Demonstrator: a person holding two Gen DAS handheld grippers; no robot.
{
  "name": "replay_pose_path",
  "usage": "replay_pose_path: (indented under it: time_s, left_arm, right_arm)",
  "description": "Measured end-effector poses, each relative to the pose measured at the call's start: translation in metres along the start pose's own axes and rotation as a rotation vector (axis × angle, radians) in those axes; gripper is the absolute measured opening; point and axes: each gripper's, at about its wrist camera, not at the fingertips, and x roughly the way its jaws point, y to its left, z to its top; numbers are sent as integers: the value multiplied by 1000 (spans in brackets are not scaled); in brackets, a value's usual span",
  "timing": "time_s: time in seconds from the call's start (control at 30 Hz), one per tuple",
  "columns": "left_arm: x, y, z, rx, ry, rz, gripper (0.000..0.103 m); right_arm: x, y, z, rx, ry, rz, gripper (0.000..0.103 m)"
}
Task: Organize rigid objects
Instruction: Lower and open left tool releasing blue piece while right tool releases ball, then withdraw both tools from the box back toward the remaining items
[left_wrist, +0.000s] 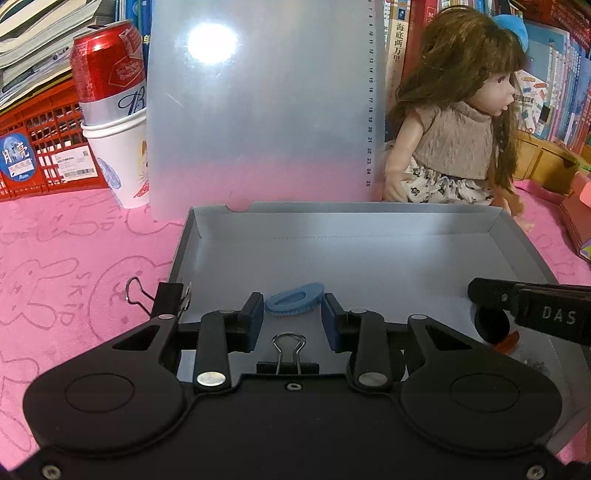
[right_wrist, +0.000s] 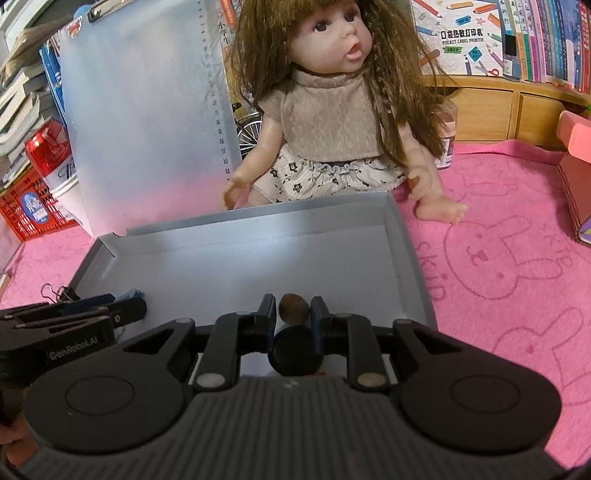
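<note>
The left claw (left_wrist: 292, 317) hangs over the near part of a shallow grey box (left_wrist: 369, 218) that sits on a counter covered with a pink rabbit-print cloth (left_wrist: 74, 266). Its jaws are spread, with a blue hair clip (left_wrist: 293, 303) lying on the box floor between and just beyond the fingertips, apart from both pads. A black binder clip (left_wrist: 288, 360) lies on the box floor just under this claw, and a second binder clip (left_wrist: 162, 299) sits at the box's left wall, its wire handles reaching out over the cloth.

The right claw (right_wrist: 293, 317) is over the right near part of the same box. A small brown rounded object (right_wrist: 293, 308) sits between its fingertips; the pads look close to it on both sides, though whether they actually pinch it I cannot tell. A black round object (right_wrist: 295, 352) lies just below, between the fingers.

Behind the box a doll (right_wrist: 332, 110) sits beside an upright translucent board (left_wrist: 258, 103). Left of the board, a red can (left_wrist: 107, 70) stands in a white paper cup (left_wrist: 118, 158).
</note>
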Motion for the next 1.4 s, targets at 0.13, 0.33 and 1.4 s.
replay_pose_path:
  time_s: [0.13,0.33,1.4]
  left_arm:
    - [-10,1,0,-1,-22,-2,43]
    - [-33,1,-1,-2,-63,-4,53]
    - [-176,0,-121,145,-229,-86,70]
  right_arm:
    - [-9,0,0,-1,-19,9,46]
    - [-28,6,-6,-33,-47,16,55]
    - [-163,33,-120,-312,-245,120,84]
